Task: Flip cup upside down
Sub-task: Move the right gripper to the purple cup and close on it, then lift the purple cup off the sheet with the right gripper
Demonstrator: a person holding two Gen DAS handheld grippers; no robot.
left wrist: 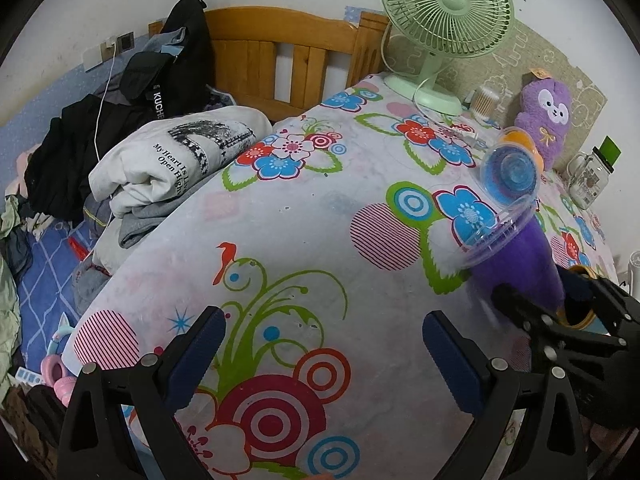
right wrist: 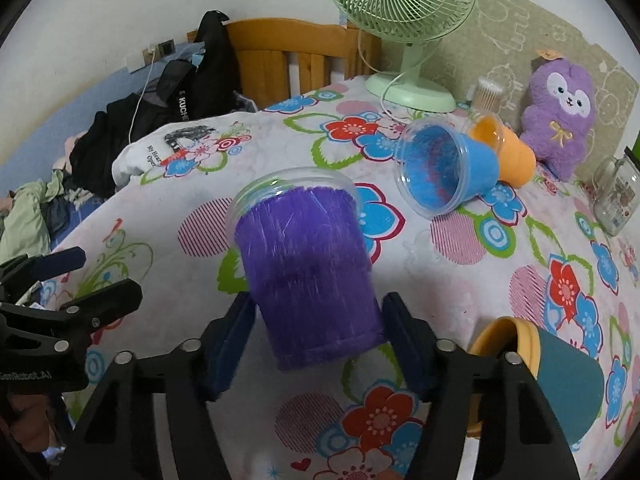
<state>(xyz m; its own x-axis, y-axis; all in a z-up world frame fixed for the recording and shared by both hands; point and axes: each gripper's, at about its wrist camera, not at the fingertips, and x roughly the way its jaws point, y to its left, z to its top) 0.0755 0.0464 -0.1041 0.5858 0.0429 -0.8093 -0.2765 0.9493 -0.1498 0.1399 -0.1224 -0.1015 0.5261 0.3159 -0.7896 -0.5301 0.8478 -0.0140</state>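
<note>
Right tool [right wrist: 318, 340] grips purple cup [right wrist: 308, 276]; left tool [left wrist: 320, 356] gapes empty; blue cup [right wrist: 448, 168] beyond.

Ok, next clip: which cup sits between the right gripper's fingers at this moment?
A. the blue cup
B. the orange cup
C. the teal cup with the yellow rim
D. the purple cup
D: in the right wrist view the purple cup sits tilted between the right gripper fingers, while the blue cup and orange cup lie on the tablecloth further back, and the teal cup lies beside the gripper.
</note>
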